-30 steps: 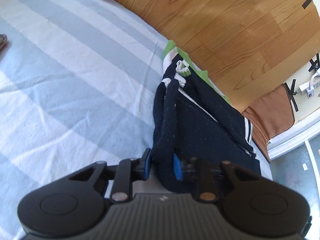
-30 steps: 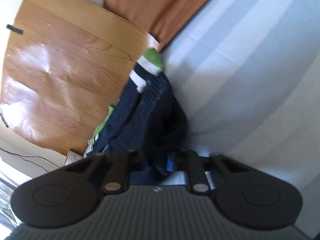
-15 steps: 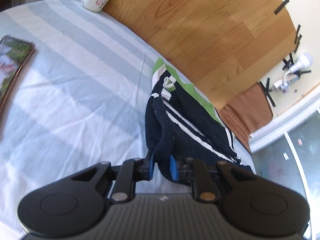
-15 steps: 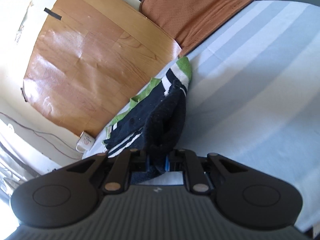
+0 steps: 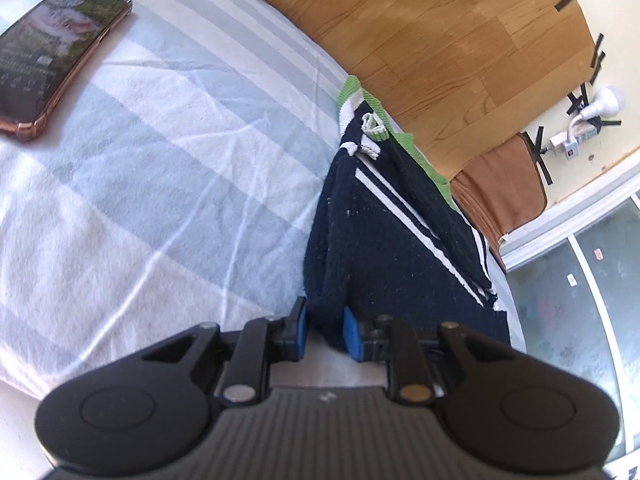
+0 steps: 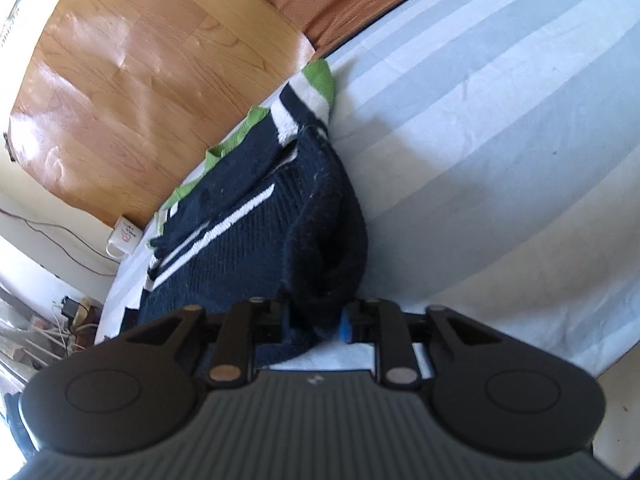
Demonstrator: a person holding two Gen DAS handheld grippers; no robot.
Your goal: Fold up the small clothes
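Release comes now, so let both tools part slowly and level, and draw them back toward you only once the cloth has dropped clear of the pads.

Your left tool (image 5: 323, 333) has its jaws opening, with a thick dark fold of the sweater (image 5: 384, 236) between the blue pads; the fold appears to touch both pads. Your right tool (image 6: 316, 322) also has its jaws opening, wider than the left, with a rolled navy edge of the same garment bulging between them. The right-hand pad looks clear of the cloth, while the left-hand pad is hidden.

Keep both hands low so the folded layer settles flat rather than springing open. If one side clings, the fold could drag askew.

In the left view the sweater lies on the striped bed cover (image 5: 152, 168), along its far right border beside a wooden panel (image 5: 440, 40). Its long axis runs from the tools away toward that panel, with the green and white ribbed hem (image 5: 352, 96) at the far end. A phone (image 5: 52, 52) rests well apart, far left.
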